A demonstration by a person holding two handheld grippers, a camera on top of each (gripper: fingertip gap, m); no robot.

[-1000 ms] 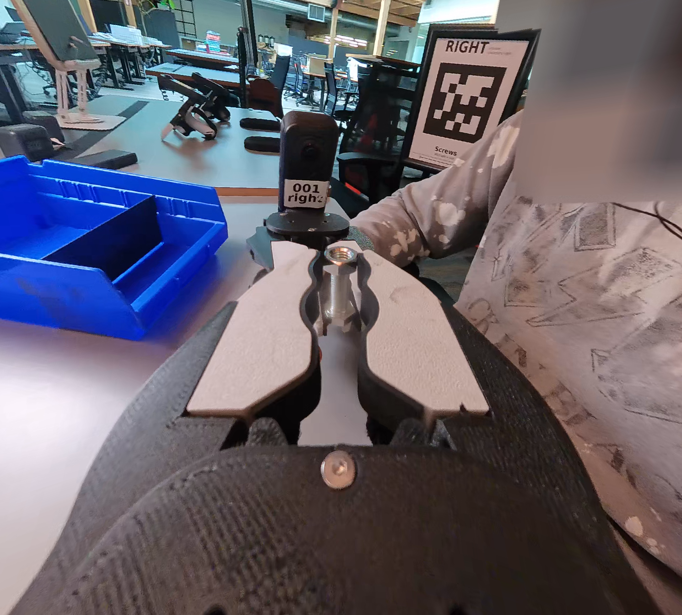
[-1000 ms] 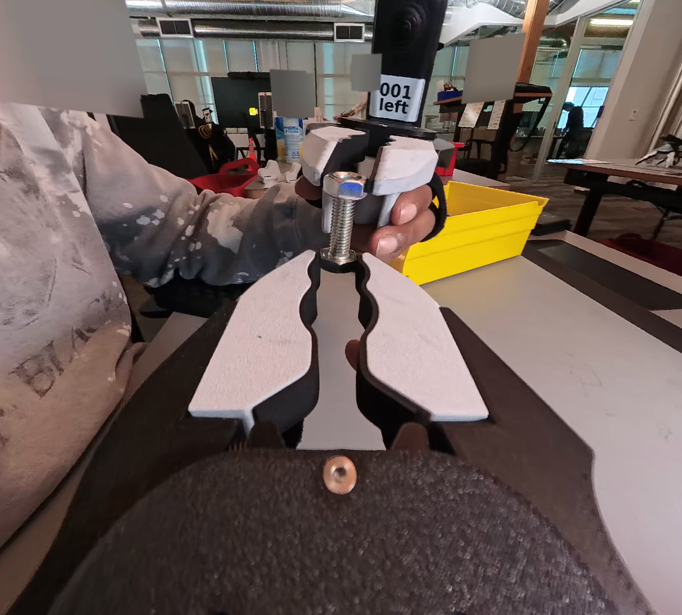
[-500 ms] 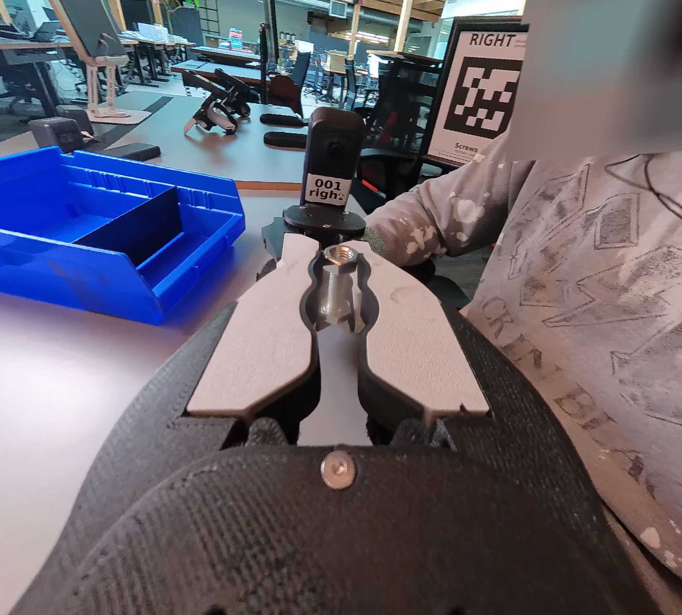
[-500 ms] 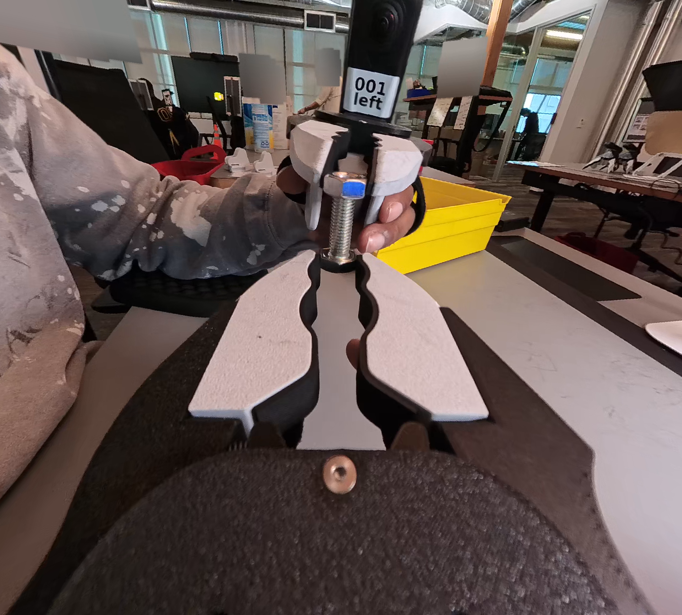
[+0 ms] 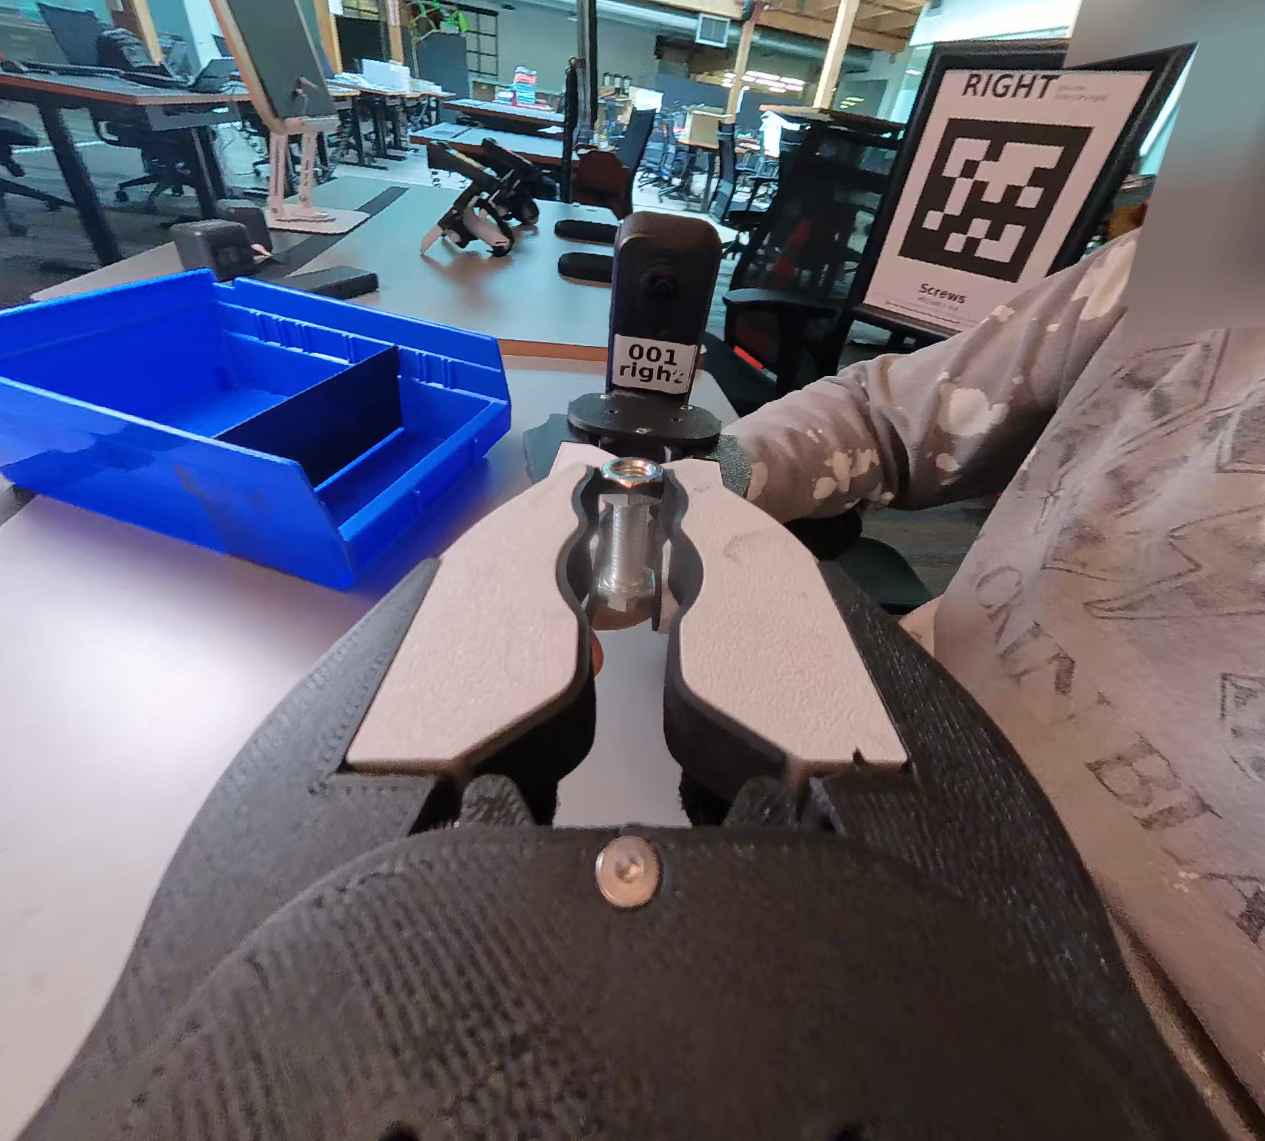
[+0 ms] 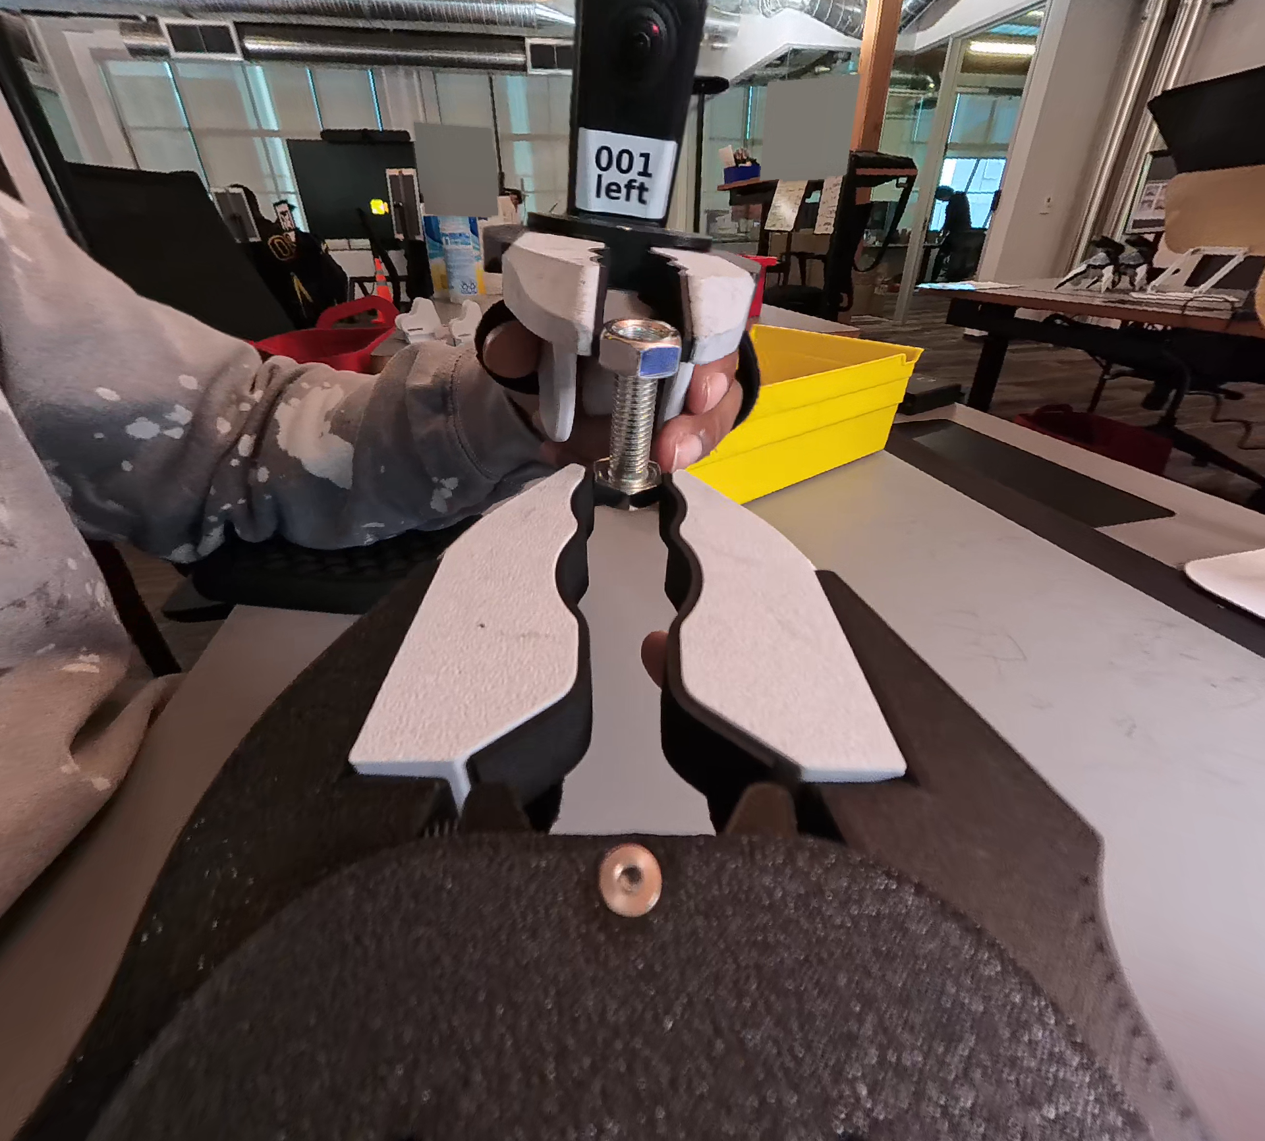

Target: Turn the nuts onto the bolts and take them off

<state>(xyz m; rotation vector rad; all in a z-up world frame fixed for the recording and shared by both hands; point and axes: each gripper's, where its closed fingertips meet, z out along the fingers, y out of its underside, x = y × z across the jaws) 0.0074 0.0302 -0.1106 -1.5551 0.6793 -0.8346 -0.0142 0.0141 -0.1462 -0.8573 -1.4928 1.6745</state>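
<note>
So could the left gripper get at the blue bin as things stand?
Probably not right away. The left gripper is shut on the bolt, whose nut the right gripper pinches. The blue bin sits open beside it on the table, nothing between; it must let go first.

blue plastic bin (image 5: pixel 226 424): left end cut by frame edge | silver hex nut (image 6: pixel 626 480): lower half hidden between right fingers | yellow plastic bin (image 6: pixel 821 403): near end hidden behind hand | silver bolt head (image 5: pixel 619 602): partly hidden by left fingers
</note>
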